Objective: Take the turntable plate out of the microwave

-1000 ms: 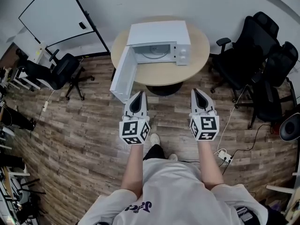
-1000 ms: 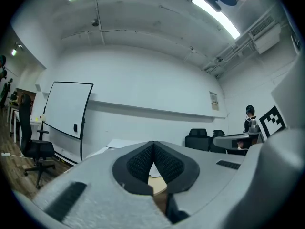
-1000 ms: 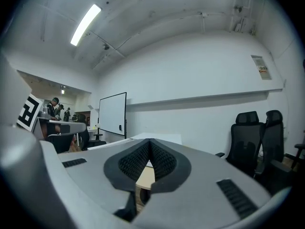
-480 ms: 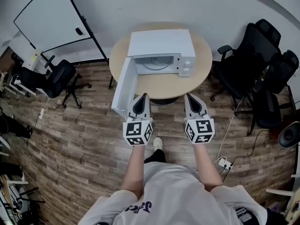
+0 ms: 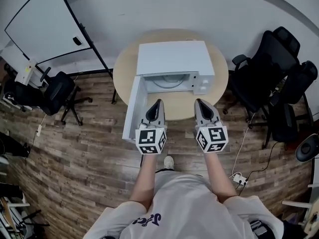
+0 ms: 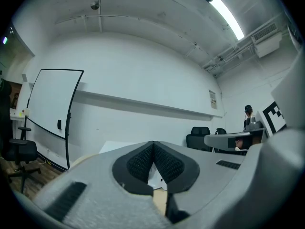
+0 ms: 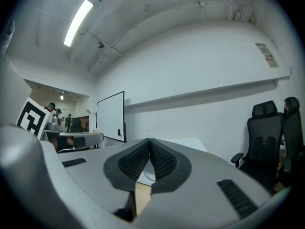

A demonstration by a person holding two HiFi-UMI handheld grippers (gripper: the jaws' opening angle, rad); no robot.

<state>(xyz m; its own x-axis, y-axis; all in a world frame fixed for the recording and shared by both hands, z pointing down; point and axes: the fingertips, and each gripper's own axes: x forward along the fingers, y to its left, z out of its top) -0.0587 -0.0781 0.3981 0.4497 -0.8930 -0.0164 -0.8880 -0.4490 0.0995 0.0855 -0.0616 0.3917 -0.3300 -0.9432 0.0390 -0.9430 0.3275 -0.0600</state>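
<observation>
A white microwave [image 5: 174,59] stands on a round wooden table [image 5: 124,63], its door [image 5: 133,108] swung open toward the left. Inside the cavity lies the glass turntable plate [image 5: 168,82], partly hidden by the cavity's upper edge. My left gripper [image 5: 158,102] is shut and empty, its tips over the table's near edge just in front of the door. To its right, my right gripper [image 5: 198,101] is also shut with nothing in it. In the left gripper view the gripper [image 6: 153,143] shows its pads pressed together; the right gripper [image 7: 149,140] looks the same in its own view.
Black office chairs [image 5: 269,68] crowd the right of the table, and another chair [image 5: 52,93] stands at the left. A whiteboard [image 5: 40,24] leans at the back left wall. A power strip [image 5: 239,179] and cable lie on the wood floor at right.
Both grippers, still shut, have come forward from over the floor to the table's near edge. The microwave and table appear larger and nearer.
</observation>
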